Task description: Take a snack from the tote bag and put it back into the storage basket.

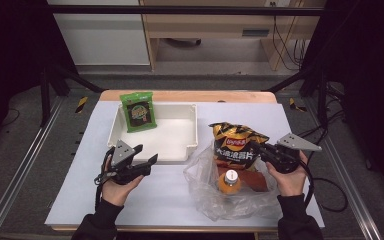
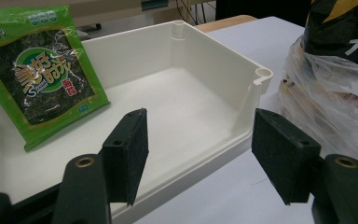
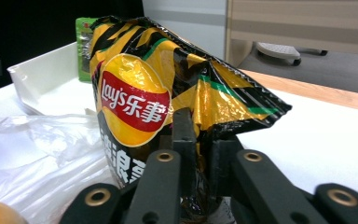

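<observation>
Right gripper [image 3: 198, 154] is clamped on chips bag's [image 3: 135, 107] side edge, bag half inside plastic bag [image 1: 230, 192]. Thin foil can slip or tear w/ a fast pull. Left gripper [image 2: 209, 154] is apart, empty.

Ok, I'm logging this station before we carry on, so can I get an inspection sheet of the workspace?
Surface: white-covered table, wooden edge at the far side.
Job's things: chip bag standing in a clear plastic bag; orange-capped bottle inside it too.
Clutter: white tray; green seaweed packet leaning at its far left wall.
Grippers: left gripper open, near the tray's front; right gripper shut on the chip bag's edge.
Cables: one trails from each gripper; more on the floor at right.
Surroundings: grey floor, metal frame rails, wooden furniture behind.
</observation>
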`<state>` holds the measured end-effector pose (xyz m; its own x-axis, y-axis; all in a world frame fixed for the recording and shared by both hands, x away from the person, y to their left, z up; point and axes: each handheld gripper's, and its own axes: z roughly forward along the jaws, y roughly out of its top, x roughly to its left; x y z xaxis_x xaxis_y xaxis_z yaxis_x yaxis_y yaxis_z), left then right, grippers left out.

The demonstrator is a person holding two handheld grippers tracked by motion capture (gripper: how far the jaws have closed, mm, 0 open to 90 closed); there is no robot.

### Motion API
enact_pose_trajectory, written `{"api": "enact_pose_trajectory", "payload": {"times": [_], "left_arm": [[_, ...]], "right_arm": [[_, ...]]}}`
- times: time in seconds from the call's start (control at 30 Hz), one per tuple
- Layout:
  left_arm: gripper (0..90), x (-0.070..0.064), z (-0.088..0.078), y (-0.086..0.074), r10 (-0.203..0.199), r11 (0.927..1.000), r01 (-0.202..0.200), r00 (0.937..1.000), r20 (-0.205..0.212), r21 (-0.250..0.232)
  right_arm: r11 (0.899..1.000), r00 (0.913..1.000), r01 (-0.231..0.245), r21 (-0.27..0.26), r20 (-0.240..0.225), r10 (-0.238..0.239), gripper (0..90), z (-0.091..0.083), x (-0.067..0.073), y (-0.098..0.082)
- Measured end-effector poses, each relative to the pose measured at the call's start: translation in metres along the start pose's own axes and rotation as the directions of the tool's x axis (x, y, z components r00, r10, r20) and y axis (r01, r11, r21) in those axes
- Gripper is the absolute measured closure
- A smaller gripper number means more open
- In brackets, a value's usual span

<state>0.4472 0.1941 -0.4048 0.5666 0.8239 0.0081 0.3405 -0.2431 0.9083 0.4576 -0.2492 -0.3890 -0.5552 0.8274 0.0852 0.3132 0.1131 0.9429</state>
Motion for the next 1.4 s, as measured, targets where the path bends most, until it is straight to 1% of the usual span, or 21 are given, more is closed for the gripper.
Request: {"api": "enact_pose_trajectory", "payload": {"times": [0.13,0.3,0.37,0.53,0.6,0.67,0.83,0.93,1.1,1.3,1.37,1.4], "left_arm": [[36.1,0.000,0.000,0.000,0.002,1.0000,-0.002,1.0000,0.002,0.000],[36.1,0.000,-0.002,0.001,0.002,1.0000,-0.002,1.0000,0.002,-0.006],[36.2,-0.001,-0.002,0.002,0.000,1.0000,0.000,1.0000,0.002,-0.010],[36.1,-0.002,-0.004,0.003,0.005,0.9999,-0.005,1.0000,0.004,-0.011],[36.1,-0.003,-0.003,0.003,0.003,0.9999,-0.003,1.0000,0.004,-0.013],[36.1,-0.003,-0.003,0.003,0.005,0.9999,-0.005,1.0000,0.006,-0.011],[36.1,-0.005,-0.004,0.004,0.006,0.9999,-0.006,1.0000,0.007,-0.014],[36.1,-0.005,-0.005,0.005,0.012,0.9998,-0.012,0.9999,0.007,-0.016],[36.1,-0.005,-0.008,0.008,0.010,0.9995,-0.010,0.9999,0.008,-0.030],[36.2,-0.006,-0.009,0.009,0.014,0.9995,-0.014,0.9999,0.006,-0.029],[36.1,-0.006,-0.009,0.009,0.015,0.9994,-0.015,0.9999,0.008,-0.031],[36.1,-0.007,-0.009,0.009,0.016,0.9994,-0.016,0.9998,0.009,-0.032]], "right_arm": [[1.000,0.9999,0.004,-0.005,-0.013,-0.004,87.3,-0.001,0.002,0.001],[1.000,0.9994,-0.003,-0.027,-0.036,0.002,88.0,-0.004,0.002,0.002],[0.999,0.9992,-0.004,-0.043,-0.040,0.002,88.1,-0.006,0.001,0.004],[0.995,0.9979,-0.031,-0.098,-0.061,0.025,88.1,-0.015,0.000,0.009],[0.992,0.9970,-0.037,-0.123,-0.072,0.029,88.1,-0.017,0.001,0.011],[0.990,0.9967,-0.036,-0.136,-0.077,0.026,88.1,-0.019,0.002,0.012],[0.988,0.9965,-0.029,-0.151,-0.082,0.016,88.1,-0.022,0.006,0.018],[0.986,0.9947,-0.039,-0.164,-0.100,0.023,88.2,-0.024,0.008,0.021],[0.985,0.9929,-0.026,-0.171,-0.119,0.005,88.3,-0.026,0.015,0.029],[0.984,0.9906,-0.031,-0.176,-0.137,0.007,88.6,-0.035,0.018,0.035],[0.981,0.9898,-0.037,-0.189,-0.142,0.010,88.6,-0.037,0.018,0.037],[0.981,0.9901,-0.037,-0.188,-0.140,0.011,88.6,-0.039,0.018,0.038]]}}
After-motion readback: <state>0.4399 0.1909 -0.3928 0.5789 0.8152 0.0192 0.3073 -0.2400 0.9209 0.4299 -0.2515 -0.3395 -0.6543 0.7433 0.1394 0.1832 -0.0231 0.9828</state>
